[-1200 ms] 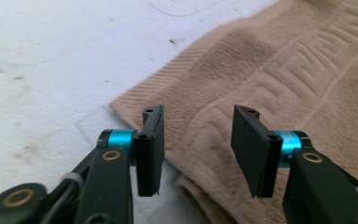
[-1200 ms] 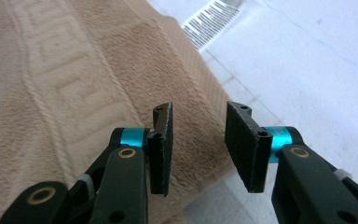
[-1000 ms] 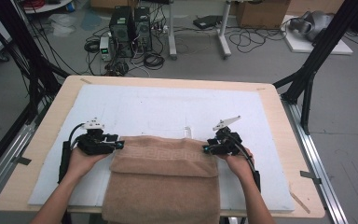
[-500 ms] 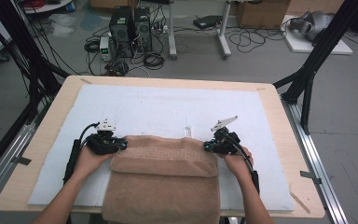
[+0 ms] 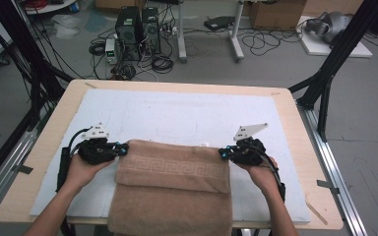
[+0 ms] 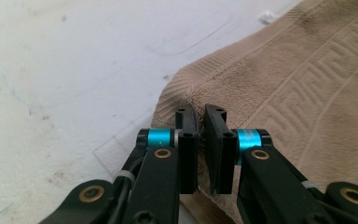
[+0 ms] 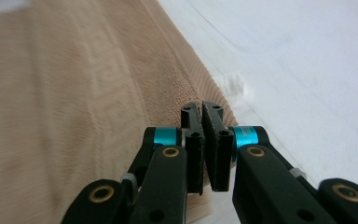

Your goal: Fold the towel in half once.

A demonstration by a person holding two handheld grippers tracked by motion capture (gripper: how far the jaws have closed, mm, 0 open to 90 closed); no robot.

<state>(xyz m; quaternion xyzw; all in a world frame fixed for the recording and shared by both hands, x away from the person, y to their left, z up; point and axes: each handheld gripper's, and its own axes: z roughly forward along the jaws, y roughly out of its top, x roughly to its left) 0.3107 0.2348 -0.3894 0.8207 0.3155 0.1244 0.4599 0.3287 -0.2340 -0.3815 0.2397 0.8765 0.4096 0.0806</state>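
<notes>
A tan towel (image 5: 172,182) with a key-pattern band lies folded at the table's front middle and hangs over the front edge. My left gripper (image 5: 122,149) is at its far left corner and my right gripper (image 5: 221,153) at its far right corner. In the left gripper view the left gripper (image 6: 200,116) is shut on the towel (image 6: 298,93), with the ribbed hem pinched between the pads. In the right gripper view the right gripper (image 7: 201,112) is shut on the corner edge of the towel (image 7: 74,93).
A white mat (image 5: 187,113) covers the wooden table (image 5: 44,147). A small white scrap (image 5: 205,144) lies just beyond the towel's far edge. Behind the table are computer towers (image 5: 138,29), cables and black frame legs (image 5: 325,83).
Both grippers have closed on the towel's far corners. The left hand has shifted slightly toward the towel, and both hands have come up a little.
</notes>
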